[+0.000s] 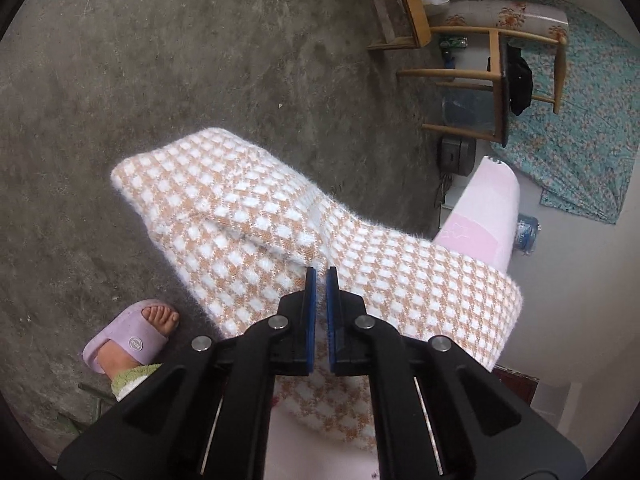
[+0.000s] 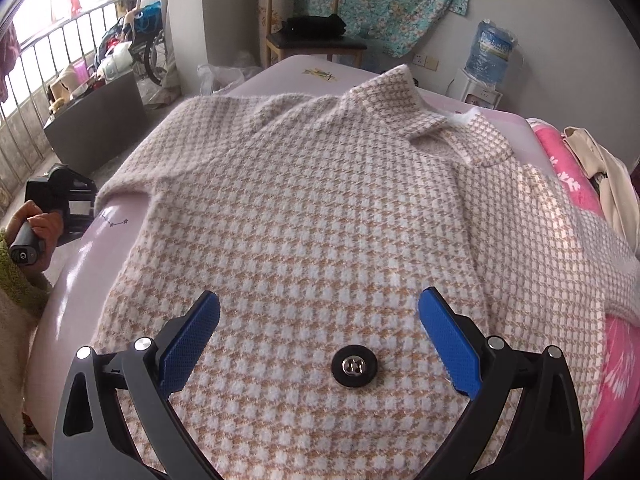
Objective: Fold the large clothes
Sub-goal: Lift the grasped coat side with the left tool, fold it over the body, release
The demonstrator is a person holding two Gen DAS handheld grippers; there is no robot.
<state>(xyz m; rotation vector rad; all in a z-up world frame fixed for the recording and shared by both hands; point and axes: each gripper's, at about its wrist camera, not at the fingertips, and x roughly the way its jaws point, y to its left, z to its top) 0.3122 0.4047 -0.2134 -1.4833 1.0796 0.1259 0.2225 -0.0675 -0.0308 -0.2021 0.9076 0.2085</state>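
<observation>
A fuzzy orange-and-white check sweater [image 2: 320, 200] lies spread on a pale pink bed [image 2: 80, 272], collar at the far end. It has a black snap button [image 2: 354, 366] low on the front. Its left sleeve [image 1: 224, 208] reaches out off the bed's side over the concrete floor. My left gripper [image 1: 320, 270] is shut on that sleeve, blue pads pressed nearly together with the knit running under them. In the right wrist view a hand holds the left gripper [image 2: 60, 196] at the bed's left edge. My right gripper [image 2: 320, 294] hovers open over the sweater's lower front, nothing between its pads.
A foot in a purple slipper [image 1: 128, 340] stands on the floor [image 1: 160, 60] by the bed. Wooden chairs [image 1: 496, 76] and a water bottle [image 2: 490, 54] stand beyond the bed. A pink blanket [image 2: 616, 360] and a beige garment [image 2: 608, 184] lie at the right. A dark low table [image 2: 96, 120] stands at the left.
</observation>
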